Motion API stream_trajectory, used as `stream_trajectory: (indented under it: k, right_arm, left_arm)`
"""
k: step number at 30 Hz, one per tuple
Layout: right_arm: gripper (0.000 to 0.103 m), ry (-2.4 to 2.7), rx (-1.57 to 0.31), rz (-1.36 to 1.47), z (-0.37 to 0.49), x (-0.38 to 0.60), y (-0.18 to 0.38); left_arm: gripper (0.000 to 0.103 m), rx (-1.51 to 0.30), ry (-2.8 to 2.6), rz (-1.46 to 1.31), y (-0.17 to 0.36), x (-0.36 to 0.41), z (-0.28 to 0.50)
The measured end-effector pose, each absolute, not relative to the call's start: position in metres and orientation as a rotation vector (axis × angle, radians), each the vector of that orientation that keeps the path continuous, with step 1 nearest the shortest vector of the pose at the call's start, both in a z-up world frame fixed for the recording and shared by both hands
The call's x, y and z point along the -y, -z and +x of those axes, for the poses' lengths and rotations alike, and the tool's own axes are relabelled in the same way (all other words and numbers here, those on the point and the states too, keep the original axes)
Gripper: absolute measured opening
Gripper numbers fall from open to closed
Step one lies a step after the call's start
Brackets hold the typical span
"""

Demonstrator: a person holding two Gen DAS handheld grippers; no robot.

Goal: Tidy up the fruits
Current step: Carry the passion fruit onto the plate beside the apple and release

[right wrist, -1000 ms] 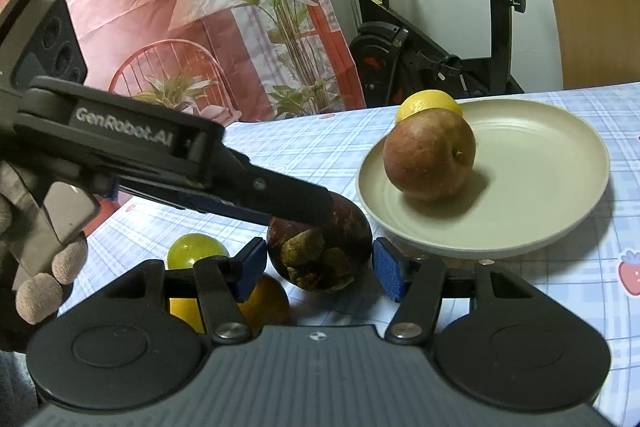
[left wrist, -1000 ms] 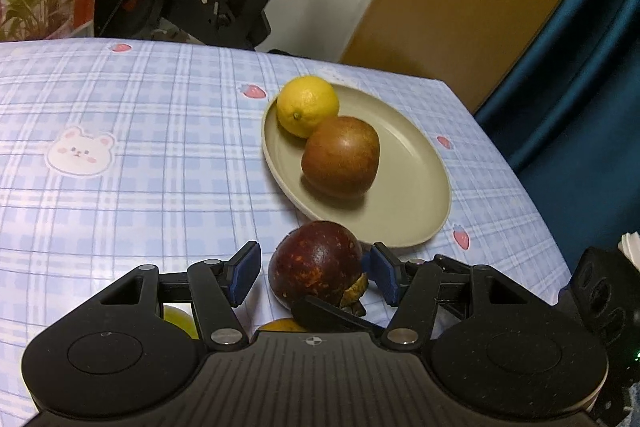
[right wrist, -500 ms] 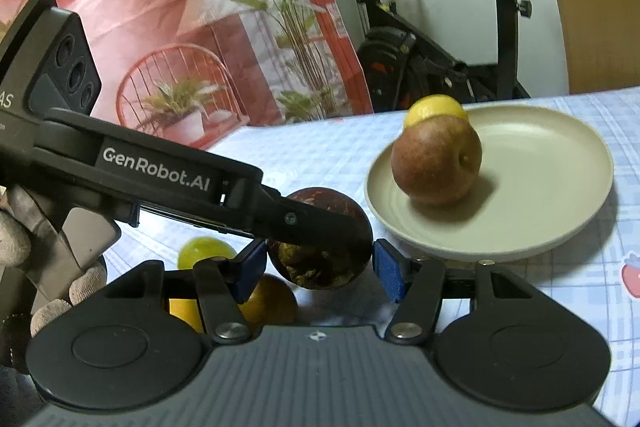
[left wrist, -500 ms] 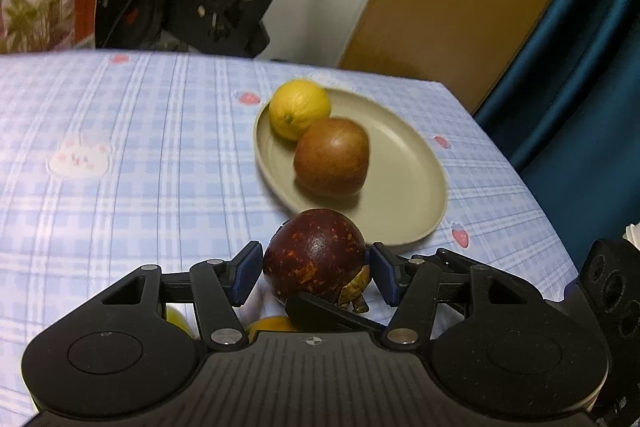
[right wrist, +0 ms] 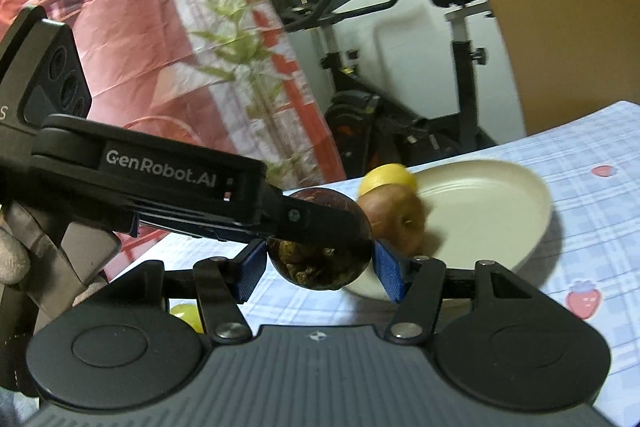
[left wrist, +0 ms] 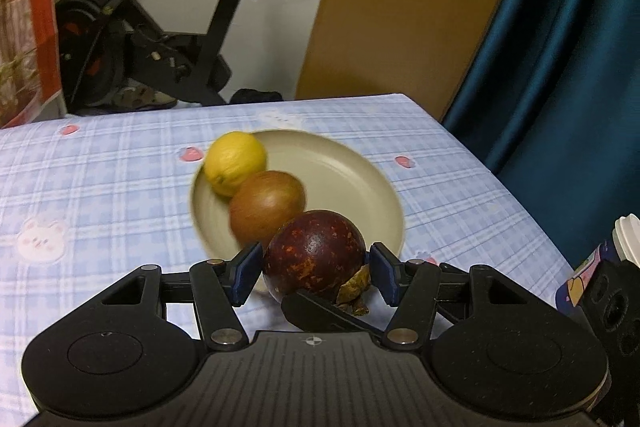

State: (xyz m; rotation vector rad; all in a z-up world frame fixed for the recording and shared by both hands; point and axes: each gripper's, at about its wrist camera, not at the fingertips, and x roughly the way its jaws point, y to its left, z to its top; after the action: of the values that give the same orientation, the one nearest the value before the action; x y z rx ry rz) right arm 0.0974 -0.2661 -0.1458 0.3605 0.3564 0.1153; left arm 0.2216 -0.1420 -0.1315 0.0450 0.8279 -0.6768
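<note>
The left gripper [left wrist: 314, 269] is holding the mangosteen [left wrist: 315, 254], its jaws pressing on both flanks of the fruit. The right gripper [right wrist: 320, 269] is bracketing the same mangosteen [right wrist: 320, 263] from the other side, jaws closed on it crosswise. The fruit is hanging clear of the worktop [left wrist: 100, 195], just short of the near rim of the plate [left wrist: 356, 183]. The plate is lying straight ahead of both jaws, carrying an apple [left wrist: 266, 205] and, behind it, a lemon [left wrist: 235, 161]. Free plate area is lying to the right of the apple.
</note>
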Motion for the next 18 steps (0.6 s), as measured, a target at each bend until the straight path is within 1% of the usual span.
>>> stream_trajectory:
  k: [8,18]
  right_arm:
    - [0.061,0.022,-0.387,0.406,0.099,0.277,0.149]
    - [0.062,0.01,-0.435,0.388,0.103,0.277,0.152]
  left_arm:
    - [0.062,-0.868,0.704,0.082,0.149,0.167,0.232]
    - [0.062,-0.886,0.657,0.073,0.159,0.162,0.232]
